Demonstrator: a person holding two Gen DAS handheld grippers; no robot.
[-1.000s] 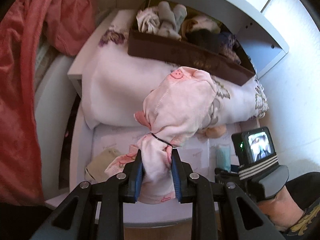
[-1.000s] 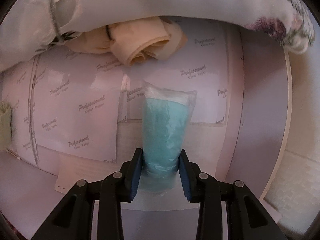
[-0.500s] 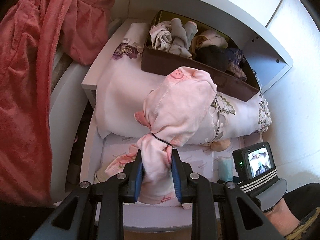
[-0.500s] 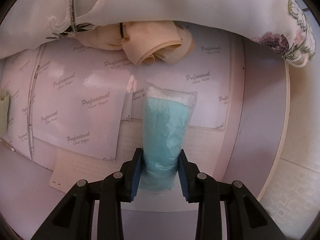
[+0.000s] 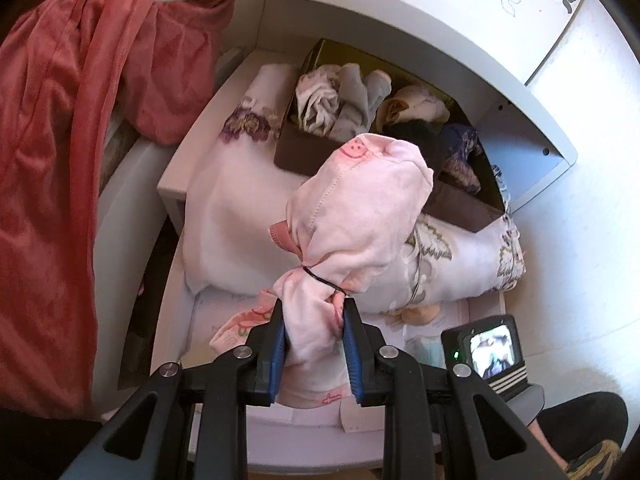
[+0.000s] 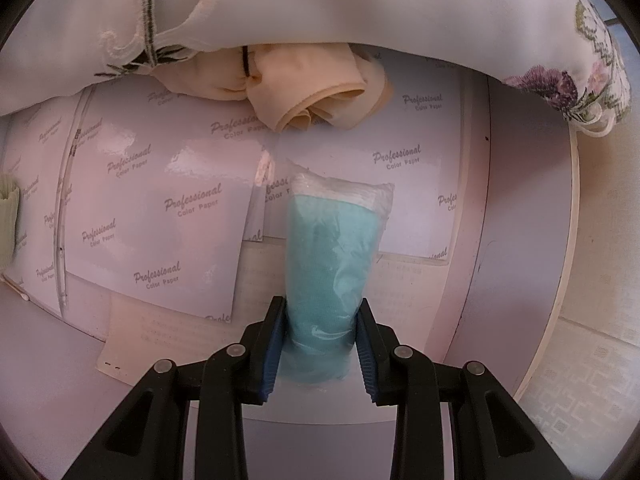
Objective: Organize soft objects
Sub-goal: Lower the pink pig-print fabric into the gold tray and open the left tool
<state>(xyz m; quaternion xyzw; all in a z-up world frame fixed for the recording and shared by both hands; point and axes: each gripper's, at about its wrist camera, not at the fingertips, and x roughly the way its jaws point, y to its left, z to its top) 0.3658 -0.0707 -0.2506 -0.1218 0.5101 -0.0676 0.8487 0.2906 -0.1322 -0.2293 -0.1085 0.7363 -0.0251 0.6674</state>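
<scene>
Inside: brown box (image 5: pixel 316 152), rolled garments (image 5: pixel 352 108).

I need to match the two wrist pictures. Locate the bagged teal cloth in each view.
Left wrist view: bagged teal cloth shows only as a sliver low right, beside the right gripper's camera screen.
Right wrist view: lower centre, pinched in the right gripper.
Shared landmark: the floral embroidered white fabric above it.

Your drawer (image 6: pixel 516 240) is lined with printed paper sheets (image 6: pixel 160 216); a peach cloth roll (image 6: pixel 316 92) lies there.
</scene>
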